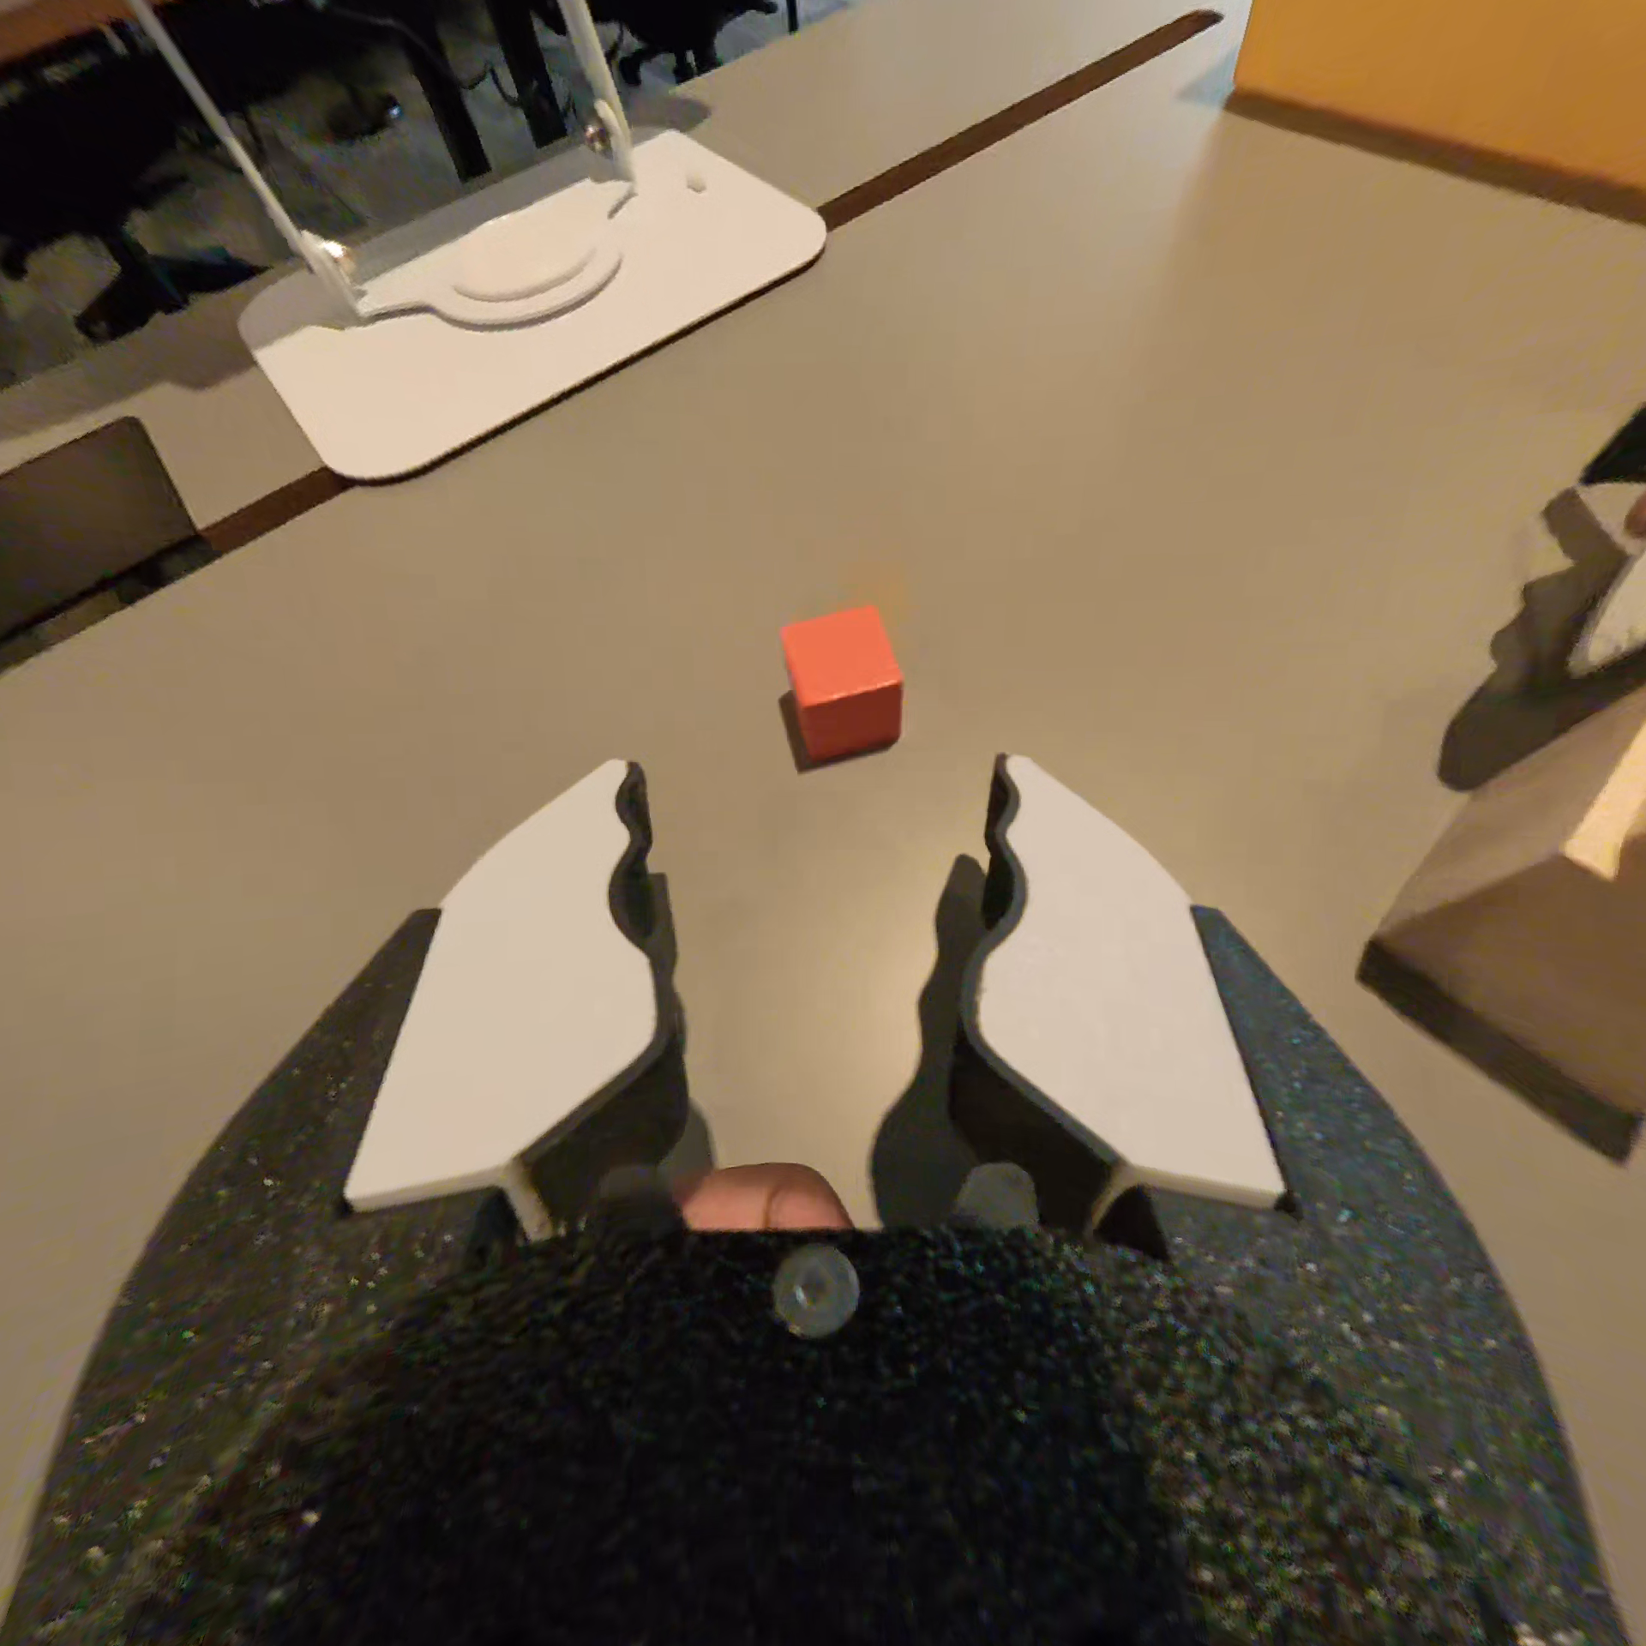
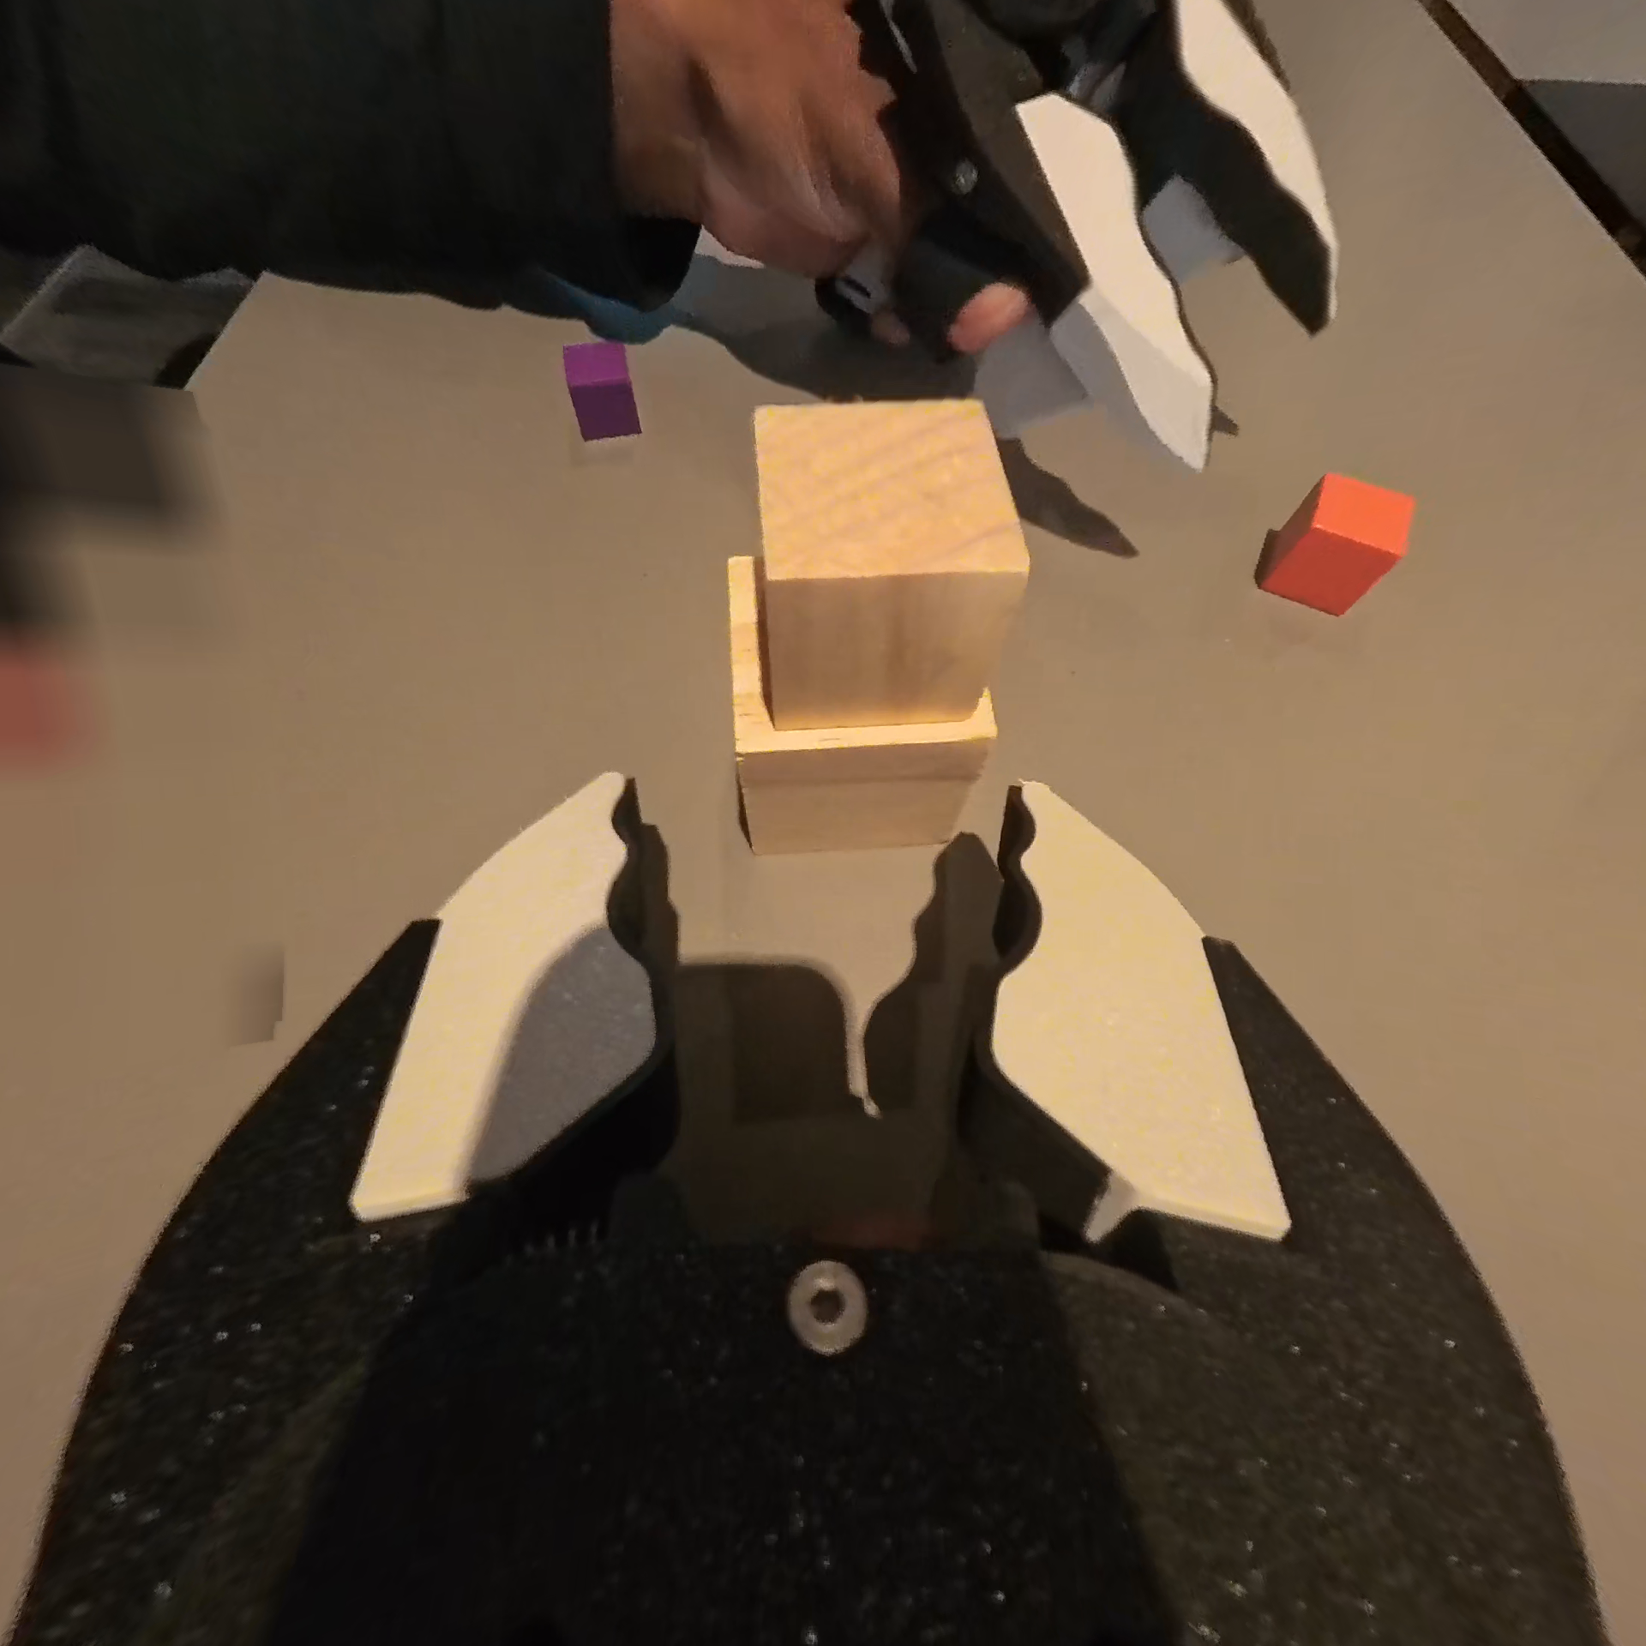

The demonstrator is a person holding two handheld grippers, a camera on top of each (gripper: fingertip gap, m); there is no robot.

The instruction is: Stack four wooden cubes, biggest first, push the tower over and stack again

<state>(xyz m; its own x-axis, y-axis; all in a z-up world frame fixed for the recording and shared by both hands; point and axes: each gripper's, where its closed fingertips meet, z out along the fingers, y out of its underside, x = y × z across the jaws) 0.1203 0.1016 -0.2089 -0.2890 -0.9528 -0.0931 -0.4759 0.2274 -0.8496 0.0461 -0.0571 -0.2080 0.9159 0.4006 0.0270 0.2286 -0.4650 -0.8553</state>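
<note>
In the right wrist view, a plain wooden cube sits on a larger plain wooden cube, shifted a little to the right. My right gripper is open and empty, its tips just short of the lower cube. A small orange cube lies to the right and a small purple cube at the back left. My left gripper hangs open above the table behind the stack. In the left wrist view the left gripper is open and empty, with the orange cube just ahead of its tips.
A white stand on a flat base plate stands at the far left near the table edge. A person's hand and dark sleeve reach across the back. The stack's wooden side and the right gripper show at the right edge. The orange cube is about 4 centimetres from my left fingertips and 15 centimetres from my right. The right camera catches it too, in the right wrist view.
</note>
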